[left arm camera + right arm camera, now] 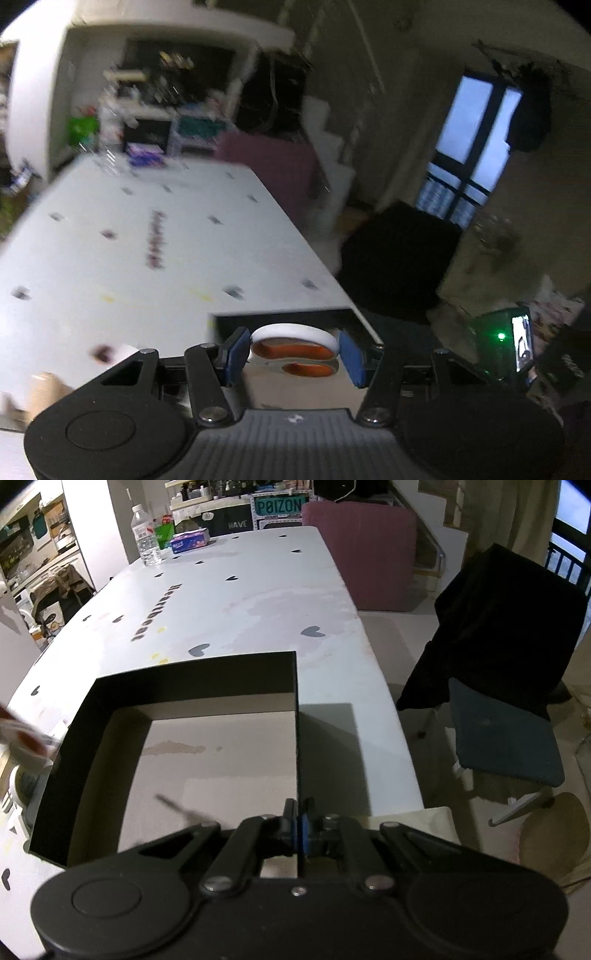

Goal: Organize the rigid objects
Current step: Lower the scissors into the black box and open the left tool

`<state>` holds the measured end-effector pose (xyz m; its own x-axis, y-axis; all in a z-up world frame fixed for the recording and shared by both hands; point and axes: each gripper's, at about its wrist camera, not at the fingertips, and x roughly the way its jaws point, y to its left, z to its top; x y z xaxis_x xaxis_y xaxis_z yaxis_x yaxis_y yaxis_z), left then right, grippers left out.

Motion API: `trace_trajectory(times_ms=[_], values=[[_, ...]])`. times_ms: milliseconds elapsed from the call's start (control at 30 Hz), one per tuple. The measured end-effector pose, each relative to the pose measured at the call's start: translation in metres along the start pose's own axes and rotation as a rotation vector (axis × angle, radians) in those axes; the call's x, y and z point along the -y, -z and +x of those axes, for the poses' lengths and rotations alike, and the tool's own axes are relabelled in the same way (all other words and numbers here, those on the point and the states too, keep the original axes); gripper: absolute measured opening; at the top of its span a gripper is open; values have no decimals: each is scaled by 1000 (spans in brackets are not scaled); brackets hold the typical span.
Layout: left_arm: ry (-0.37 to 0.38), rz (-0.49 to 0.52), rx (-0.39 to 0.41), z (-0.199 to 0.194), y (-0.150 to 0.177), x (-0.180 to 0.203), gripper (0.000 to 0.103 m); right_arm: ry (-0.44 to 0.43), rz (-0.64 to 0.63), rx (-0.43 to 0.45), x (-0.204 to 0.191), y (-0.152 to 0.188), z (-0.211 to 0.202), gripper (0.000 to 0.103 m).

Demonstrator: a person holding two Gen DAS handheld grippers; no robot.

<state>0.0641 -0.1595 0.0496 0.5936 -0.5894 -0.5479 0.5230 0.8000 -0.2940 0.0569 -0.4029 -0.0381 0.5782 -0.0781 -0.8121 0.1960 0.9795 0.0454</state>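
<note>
My left gripper [293, 350] is shut on a pair of scissors [295, 338] with white and orange handles, its blue pads pressing on both sides of the handle loops. It hangs above the near end of the white table [147, 266], just in front of the black box [280, 318]; this view is blurred. My right gripper [300, 827] is shut on the right wall of the open black box [296, 738], whose thin edge runs between the pads. The box's cardboard floor [207, 771] is bare. A blurred white and reddish shape [22, 734] shows at the left edge.
A water bottle [146, 535] and a tissue pack [190, 541] stand at the table's far end. A chair draped in black cloth [506, 635] stands to the right of the table, and a pink ottoman [360, 550] sits beyond it. A device with a green light [502, 339] sits at right.
</note>
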Motion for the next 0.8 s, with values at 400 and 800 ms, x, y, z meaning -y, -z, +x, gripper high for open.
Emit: trace_trajectory(times_ms=[400, 800], values=[[132, -183, -320, 142, -4, 9, 54, -21, 0, -10, 3, -1, 2, 4], [44, -171, -301, 150, 1, 2, 85, -22, 1, -11, 2, -1, 2, 4]])
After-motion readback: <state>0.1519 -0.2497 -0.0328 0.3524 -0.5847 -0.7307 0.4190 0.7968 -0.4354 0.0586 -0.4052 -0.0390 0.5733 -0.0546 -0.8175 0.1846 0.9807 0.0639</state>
